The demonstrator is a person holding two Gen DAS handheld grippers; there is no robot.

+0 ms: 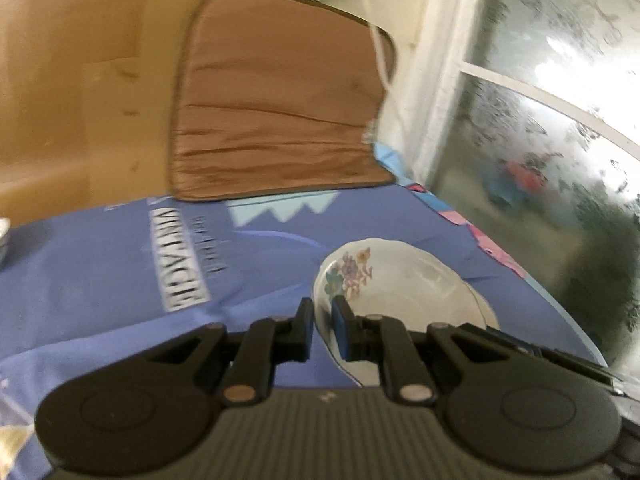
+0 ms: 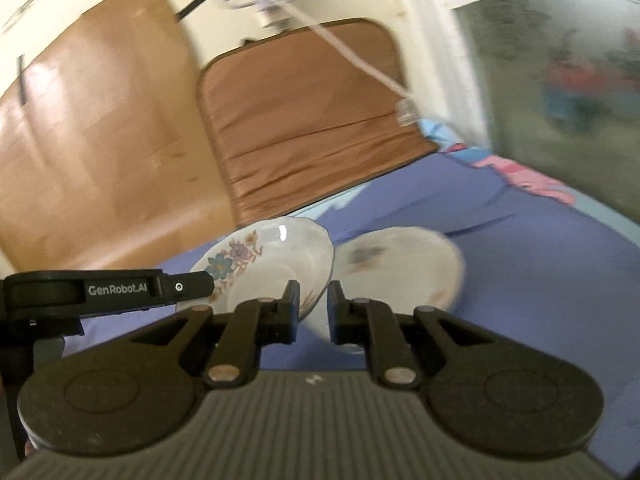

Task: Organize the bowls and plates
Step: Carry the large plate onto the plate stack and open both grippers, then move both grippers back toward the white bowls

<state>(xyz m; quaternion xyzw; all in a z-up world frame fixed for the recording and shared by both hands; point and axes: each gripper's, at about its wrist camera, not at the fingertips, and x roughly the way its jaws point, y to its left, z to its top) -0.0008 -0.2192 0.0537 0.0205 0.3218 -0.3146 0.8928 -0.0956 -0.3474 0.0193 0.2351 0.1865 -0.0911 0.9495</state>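
A white bowl with a flower print [image 1: 400, 280] is held just above the blue cloth. My left gripper [image 1: 322, 322] is shut on its near left rim, beside the flowers. In the right wrist view the same bowl [image 2: 276, 264] is sharp, and my right gripper [image 2: 313, 312] is shut on its right rim. The left gripper [image 2: 200, 285] shows there from the side, clamped on the bowl's left edge. A second white dish [image 2: 404, 268], blurred, lies on the cloth just right of the bowl; its edge [image 1: 489, 316] peeks out behind the bowl. Part of the right gripper's arm [image 1: 568, 360] shows at lower right.
The blue printed cloth [image 1: 100, 280] covers the table. A brown cushion [image 1: 280, 112] leans on the wall at the back, beside a brown panel [image 1: 60, 80]. A frosted window [image 1: 560, 120] runs along the right. A white cable [image 2: 360, 60] hangs over the cushion. A shiny dish edge [image 1: 3, 240] sits far left.
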